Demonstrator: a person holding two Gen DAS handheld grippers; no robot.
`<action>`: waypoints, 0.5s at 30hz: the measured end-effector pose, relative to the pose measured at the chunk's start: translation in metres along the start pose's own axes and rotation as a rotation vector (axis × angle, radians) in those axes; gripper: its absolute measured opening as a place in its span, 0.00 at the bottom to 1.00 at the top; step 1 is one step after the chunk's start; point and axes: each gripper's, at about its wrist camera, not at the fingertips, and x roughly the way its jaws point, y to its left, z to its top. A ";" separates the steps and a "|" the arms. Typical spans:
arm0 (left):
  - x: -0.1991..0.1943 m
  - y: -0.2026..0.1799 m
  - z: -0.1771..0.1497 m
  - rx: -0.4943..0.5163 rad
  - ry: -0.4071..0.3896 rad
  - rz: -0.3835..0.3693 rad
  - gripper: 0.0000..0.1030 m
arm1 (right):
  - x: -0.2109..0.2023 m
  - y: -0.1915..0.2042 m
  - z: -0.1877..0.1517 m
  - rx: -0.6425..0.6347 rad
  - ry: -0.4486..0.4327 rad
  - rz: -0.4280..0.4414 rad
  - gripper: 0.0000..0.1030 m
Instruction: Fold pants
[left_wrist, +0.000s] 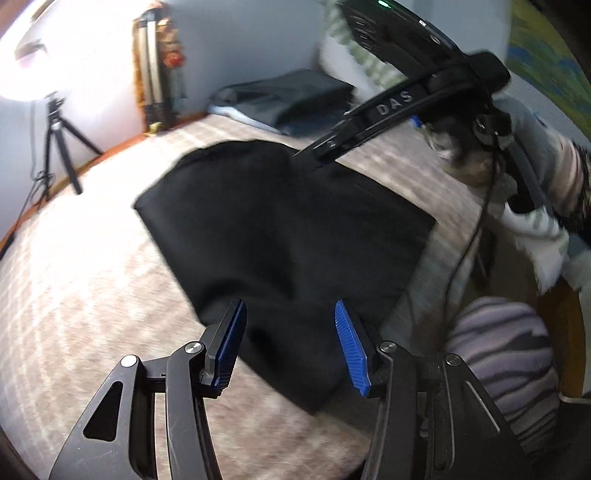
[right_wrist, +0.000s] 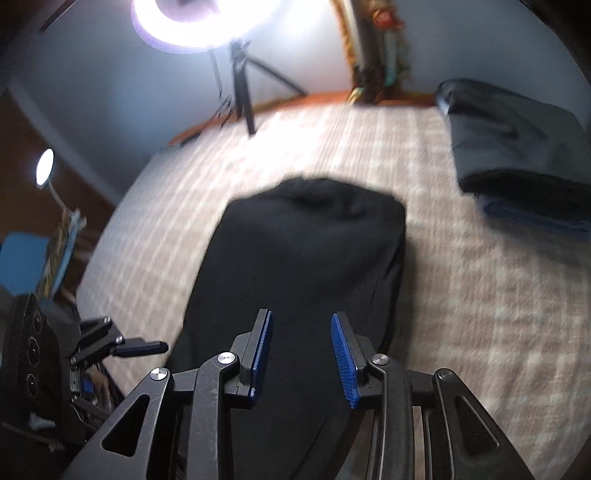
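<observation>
Black pants (left_wrist: 280, 240) lie folded into a compact block on a beige checked bedspread (left_wrist: 92, 295). They also show in the right wrist view (right_wrist: 306, 266). My left gripper (left_wrist: 290, 314) is open and empty, hovering over the near edge of the pants. My right gripper (right_wrist: 301, 325) is open and empty above the pants' near end. The right gripper also shows in the left wrist view (left_wrist: 321, 155), over the pants' far edge. The left gripper appears at the left edge of the right wrist view (right_wrist: 140, 347).
A stack of folded dark clothes (left_wrist: 288, 99) lies at the far side of the bed, also in the right wrist view (right_wrist: 517, 155). A ring light on a tripod (right_wrist: 240, 74) stands past the bed. A person's striped knee (left_wrist: 506, 354) is at the right.
</observation>
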 end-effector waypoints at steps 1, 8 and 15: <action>0.003 -0.005 -0.003 0.019 0.004 0.001 0.47 | 0.002 0.001 -0.006 -0.011 0.015 -0.007 0.35; 0.016 -0.024 -0.017 0.077 0.018 0.023 0.48 | 0.020 -0.011 -0.028 -0.003 0.048 -0.051 0.33; -0.012 -0.018 -0.021 0.054 0.013 0.005 0.56 | 0.013 -0.019 -0.026 0.015 0.040 -0.017 0.38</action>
